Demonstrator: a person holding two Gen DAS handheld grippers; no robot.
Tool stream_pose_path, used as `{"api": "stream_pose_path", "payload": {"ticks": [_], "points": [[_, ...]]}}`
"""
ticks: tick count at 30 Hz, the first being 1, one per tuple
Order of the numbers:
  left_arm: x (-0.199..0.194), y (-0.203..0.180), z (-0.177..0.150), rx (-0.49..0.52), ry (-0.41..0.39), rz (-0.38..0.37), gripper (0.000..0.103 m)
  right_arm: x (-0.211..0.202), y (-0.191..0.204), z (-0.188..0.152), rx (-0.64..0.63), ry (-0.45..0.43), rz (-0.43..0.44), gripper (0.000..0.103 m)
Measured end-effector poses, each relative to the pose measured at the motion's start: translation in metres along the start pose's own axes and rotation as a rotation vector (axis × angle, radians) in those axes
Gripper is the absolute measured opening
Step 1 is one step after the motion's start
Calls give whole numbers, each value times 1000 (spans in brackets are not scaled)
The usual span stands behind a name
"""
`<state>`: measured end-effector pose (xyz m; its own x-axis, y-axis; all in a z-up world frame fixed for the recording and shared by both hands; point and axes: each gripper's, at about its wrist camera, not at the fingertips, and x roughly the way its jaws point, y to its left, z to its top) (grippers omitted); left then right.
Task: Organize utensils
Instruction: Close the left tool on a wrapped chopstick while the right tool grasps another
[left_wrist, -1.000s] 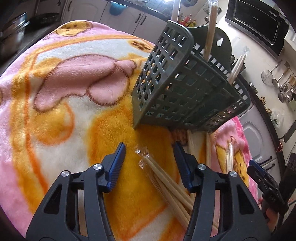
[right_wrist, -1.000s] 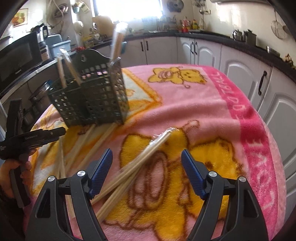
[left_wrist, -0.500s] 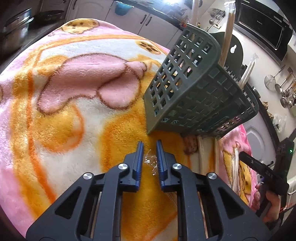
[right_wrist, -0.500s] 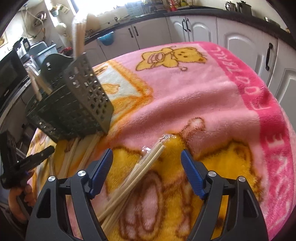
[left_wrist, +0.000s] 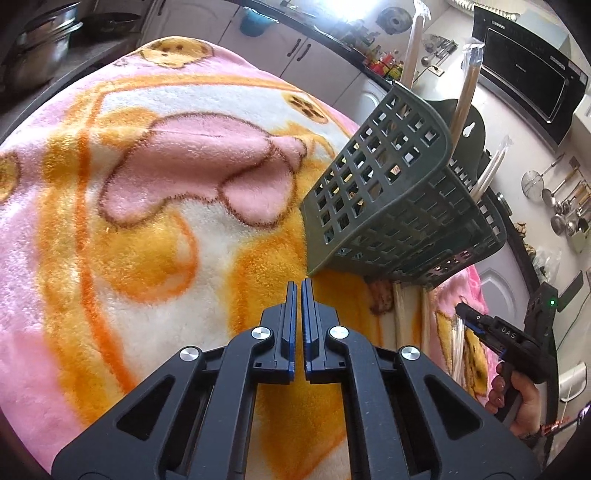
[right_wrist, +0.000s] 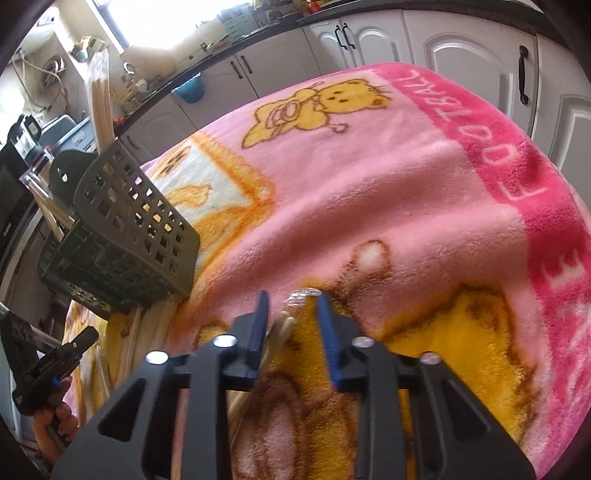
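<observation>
Right claw (right_wrist: 291, 297): jaws just closing, not yet clamped. Chopsticks (right_wrist: 281, 326) lie between them, along the claw's line. Basket (right_wrist: 129, 221) stands ahead-left. Left claw (left_wrist: 299, 284): clenched, nothing visible inside.

Left gripper (left_wrist: 299, 286): black frame, 2 blue-edged fingers (left_wrist: 291, 314), 4 silver screws behind them. Right gripper (right_wrist: 291, 308): same build.

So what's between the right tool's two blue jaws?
Wrapped chopsticks, seen in the right wrist view. The right gripper has its jaws around them. The jaws have just been closing, and there is a gap beside one jaw.
</observation>
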<state>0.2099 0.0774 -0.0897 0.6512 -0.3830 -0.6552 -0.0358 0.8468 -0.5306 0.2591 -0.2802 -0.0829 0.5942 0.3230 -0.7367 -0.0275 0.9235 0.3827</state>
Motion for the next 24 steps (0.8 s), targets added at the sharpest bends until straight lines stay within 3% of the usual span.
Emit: {"api": "stream_pose_path", "payload": {"ticks": [2,6,8,12,18,24], "points": [[-4,3,0,-16,-4,-21,1,-4,-2,1,6,-16,5,11],[-8,7,0,-36,6,-59,2,-14,-2,1,10,-49,18,11],[-7,6,-1,-41,11,-68,7,-21,2,1,-2,-66,21,11],[-5,-1,-5,-33,32,-64,27,-36,9,2,-22,-103,29,11],[2,-15,-11,39,54,14,27,-60,23,2,-76,-159,43,11],[-3,-10,-17,49,65,36,14,-81,37,3,-108,-204,67,11]]}}
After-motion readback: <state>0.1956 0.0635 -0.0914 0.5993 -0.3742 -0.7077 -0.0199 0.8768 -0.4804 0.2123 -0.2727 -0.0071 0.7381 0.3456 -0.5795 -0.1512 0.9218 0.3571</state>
